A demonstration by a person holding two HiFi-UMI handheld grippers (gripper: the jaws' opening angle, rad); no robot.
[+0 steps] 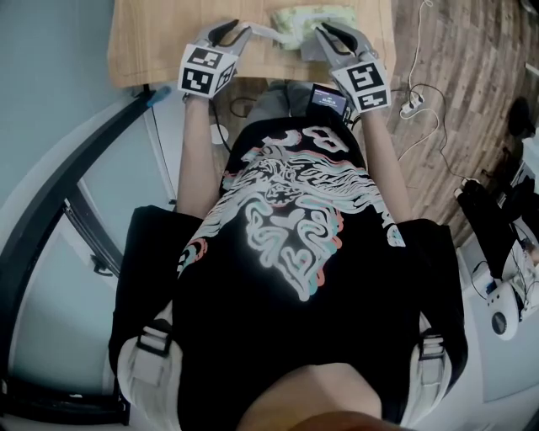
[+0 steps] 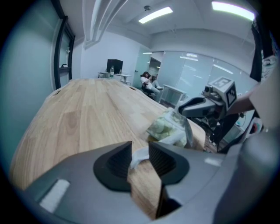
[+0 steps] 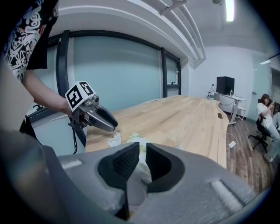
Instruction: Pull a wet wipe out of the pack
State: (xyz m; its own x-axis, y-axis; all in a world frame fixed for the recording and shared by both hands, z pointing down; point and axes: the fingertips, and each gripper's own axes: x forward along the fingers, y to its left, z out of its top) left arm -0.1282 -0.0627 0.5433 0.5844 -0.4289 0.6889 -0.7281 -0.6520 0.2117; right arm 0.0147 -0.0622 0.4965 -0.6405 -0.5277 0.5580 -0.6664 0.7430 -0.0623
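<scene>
The pack (image 1: 313,18) lies at the far edge of the head view, where the frame's top cuts it off. Its print is too blurred to read, and in the right gripper view its near part is hidden behind that gripper's own jaws. There is one pack, one wet wipe (image 2: 138,158) and two grippers, all over the wooden desk (image 1: 152,42). The wet wipe stretches as a white strip from the pack's left side to the left gripper (image 2: 140,155). That gripper's jaws stand apart, with the wipe's loose end between them and a gap on either side. The right gripper (image 3: 142,153) has its jaws nearly together, clamped on the pack's right edge. Whether the pack's flap is up cannot be made out.
</scene>
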